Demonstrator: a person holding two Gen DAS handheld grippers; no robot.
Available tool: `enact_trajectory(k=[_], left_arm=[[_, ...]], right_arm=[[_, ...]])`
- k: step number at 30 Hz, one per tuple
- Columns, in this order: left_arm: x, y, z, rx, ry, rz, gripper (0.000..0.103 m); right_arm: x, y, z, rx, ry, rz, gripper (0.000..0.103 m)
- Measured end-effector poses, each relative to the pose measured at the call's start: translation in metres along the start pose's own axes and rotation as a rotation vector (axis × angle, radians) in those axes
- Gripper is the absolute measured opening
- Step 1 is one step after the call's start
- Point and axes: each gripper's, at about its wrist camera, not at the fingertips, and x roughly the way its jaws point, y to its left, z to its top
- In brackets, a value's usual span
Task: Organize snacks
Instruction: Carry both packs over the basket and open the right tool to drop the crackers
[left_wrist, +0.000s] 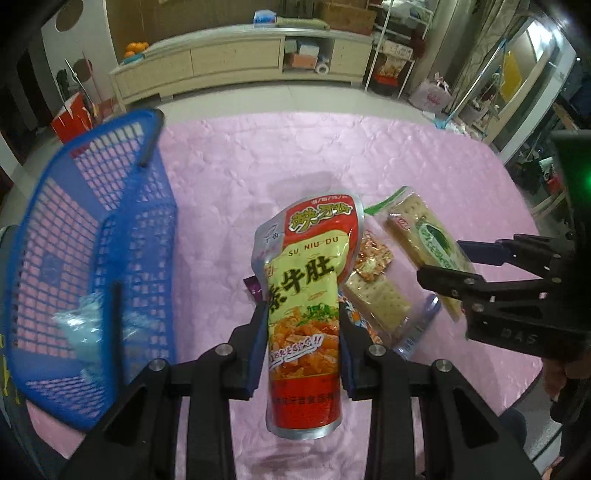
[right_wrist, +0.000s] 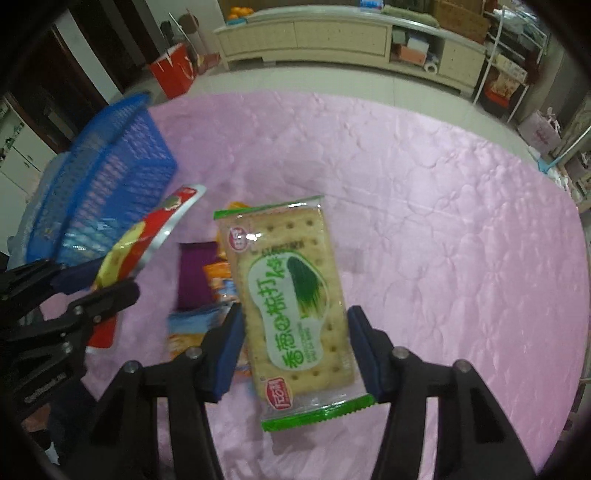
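Observation:
A tall red and yellow snack pouch (left_wrist: 306, 280) hangs above the pink table, and my left gripper (left_wrist: 303, 332) is shut on its middle. The same pouch (right_wrist: 147, 236) shows at the left of the right wrist view, clamped in the left gripper (right_wrist: 107, 280). My right gripper (right_wrist: 295, 332) is shut on a green-edged cracker pack (right_wrist: 291, 295), pads pressing both long sides. In the left wrist view that cracker pack (left_wrist: 424, 229) is held off the cloth by the right gripper (left_wrist: 439, 260). A blue mesh basket (left_wrist: 110, 221) stands at the left.
Loose snacks lie on the pink tablecloth (left_wrist: 295, 155) below the grippers: a clear cracker pack (left_wrist: 376, 295), an orange foil packet (left_wrist: 373, 258), a purple packet (right_wrist: 195, 273). A pale blue packet (left_wrist: 85, 325) lies in the basket (right_wrist: 110, 166). A cabinet stands beyond the table.

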Motion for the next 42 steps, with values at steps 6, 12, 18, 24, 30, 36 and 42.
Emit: enact_trajectory(k=[6, 12, 18, 24, 30, 36, 42], left_arm=[[-0.054, 0.001, -0.016, 0.02, -0.073, 0.005, 0.031], [-0.098, 0.015, -0.025, 0.023, -0.14, 0.01, 0.031], [-0.137, 0.049, -0.034, 0.026, -0.2, 0.034, 0.031], [-0.156, 0.089, -0.04, 0.013, -0.214, 0.064, 0.031], [-0.171, 0.129, -0.044, -0.022, -0.231, 0.092, 0.031], [-0.168, 0.172, -0.038, -0.073, -0.226, 0.094, 0.031], [-0.155, 0.202, -0.028, -0.099, -0.209, 0.086, 0.031]], right_arm=[[-0.05, 0.025, -0.017, -0.001, -0.071, 0.005, 0.06], [-0.088, 0.063, -0.009, -0.019, -0.131, 0.021, 0.06], [-0.112, 0.097, -0.001, -0.047, -0.182, 0.029, 0.06], [-0.111, 0.136, 0.017, -0.067, -0.192, 0.061, 0.06], [-0.101, 0.179, 0.039, -0.119, -0.177, 0.077, 0.06], [-0.083, 0.212, 0.065, -0.168, -0.158, 0.07, 0.06], [-0.057, 0.226, 0.087, -0.166, -0.135, 0.081, 0.06]])
